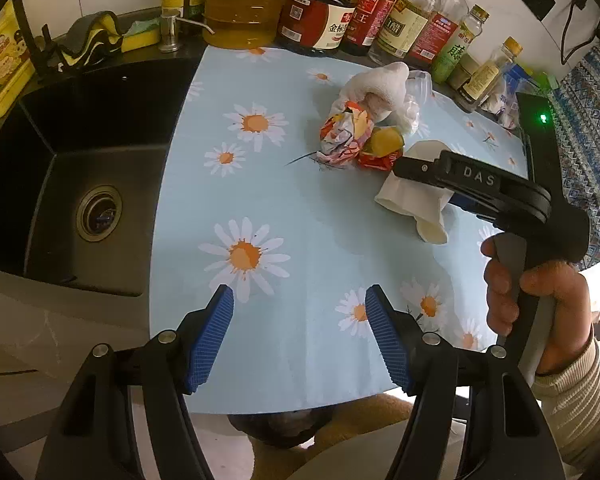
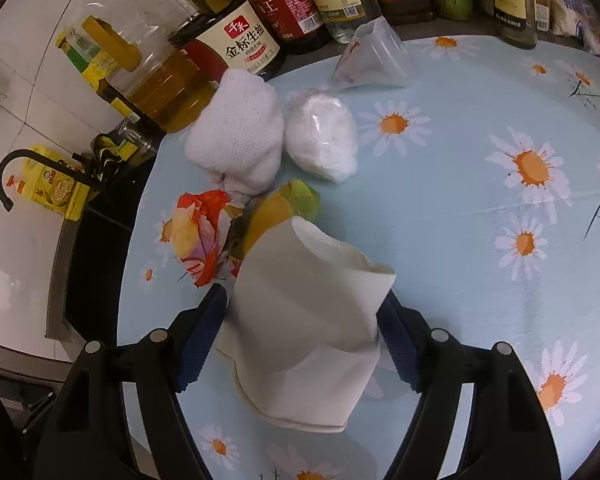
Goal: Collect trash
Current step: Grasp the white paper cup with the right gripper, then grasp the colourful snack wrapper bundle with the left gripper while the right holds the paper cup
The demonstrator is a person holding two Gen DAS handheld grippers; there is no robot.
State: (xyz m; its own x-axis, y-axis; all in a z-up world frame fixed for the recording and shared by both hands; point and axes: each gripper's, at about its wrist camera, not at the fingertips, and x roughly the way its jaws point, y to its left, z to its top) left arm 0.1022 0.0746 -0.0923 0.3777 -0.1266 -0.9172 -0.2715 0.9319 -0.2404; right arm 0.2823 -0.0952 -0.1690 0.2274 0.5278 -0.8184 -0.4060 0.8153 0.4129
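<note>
A crushed white paper cup (image 2: 304,320) lies between the fingers of my right gripper (image 2: 302,304), whose jaws stand wide on either side of it, touching or nearly so. The cup also shows in the left wrist view (image 1: 414,200), under the right gripper (image 1: 404,168). Beyond it lie a crumpled colourful wrapper (image 2: 200,236) (image 1: 344,132), a yellow-green wrapper (image 2: 284,204), a white cloth wad (image 2: 236,140) (image 1: 384,82) and a clear plastic bag with white contents (image 2: 324,140). My left gripper (image 1: 300,312) is open and empty above the daisy tablecloth (image 1: 260,200).
A black sink (image 1: 72,184) lies left of the cloth. Sauce and oil bottles (image 1: 320,12) line the back edge. A clear plastic bag (image 2: 374,60) lies near the bottles. A black device with a green light (image 1: 540,120) stands at the right.
</note>
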